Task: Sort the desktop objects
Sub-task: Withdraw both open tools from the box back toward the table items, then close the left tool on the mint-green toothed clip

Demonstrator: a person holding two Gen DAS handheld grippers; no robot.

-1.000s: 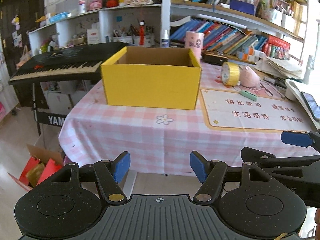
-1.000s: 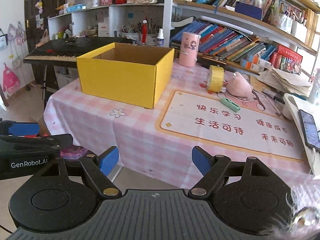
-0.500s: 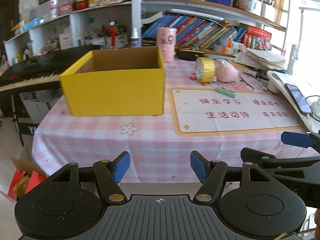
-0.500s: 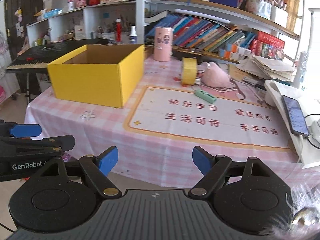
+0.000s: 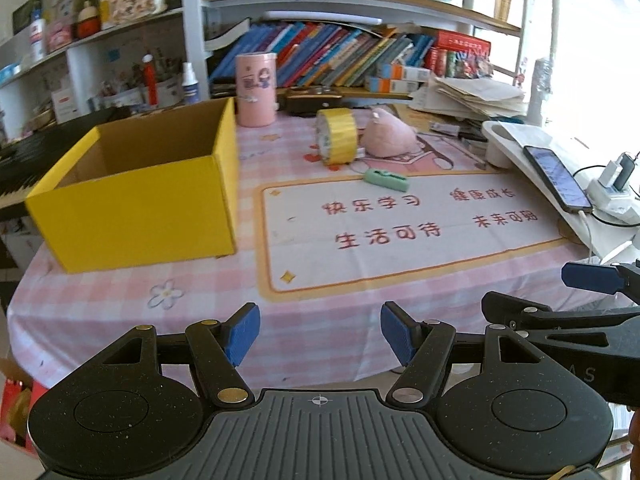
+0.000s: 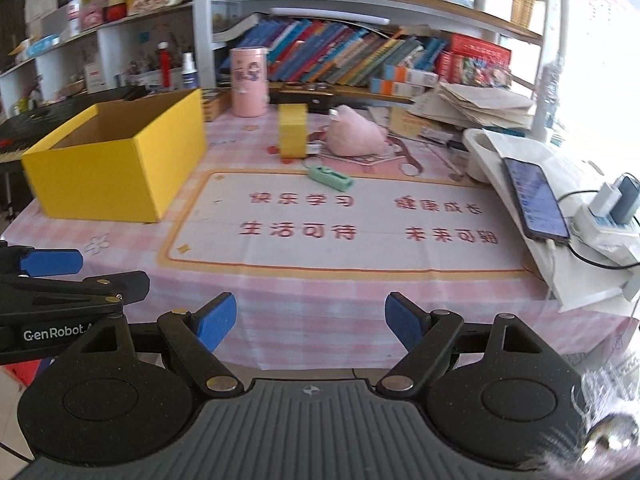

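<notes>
The yellow box (image 5: 136, 196), open-topped at the left of the frame, shows only bare cardboard walls; its floor is hidden. Right of it, toward the upper centre, stand the yellow tape roll (image 5: 336, 136), the pink plush (image 5: 386, 138) and the small green item (image 5: 386, 179), near each other at the far edge of the printed mat (image 5: 400, 232). Both the left gripper (image 5: 318, 334) and right gripper (image 6: 308, 322) hover off the near table edge (image 5: 320, 360), jaws spread wide, empty.
</notes>
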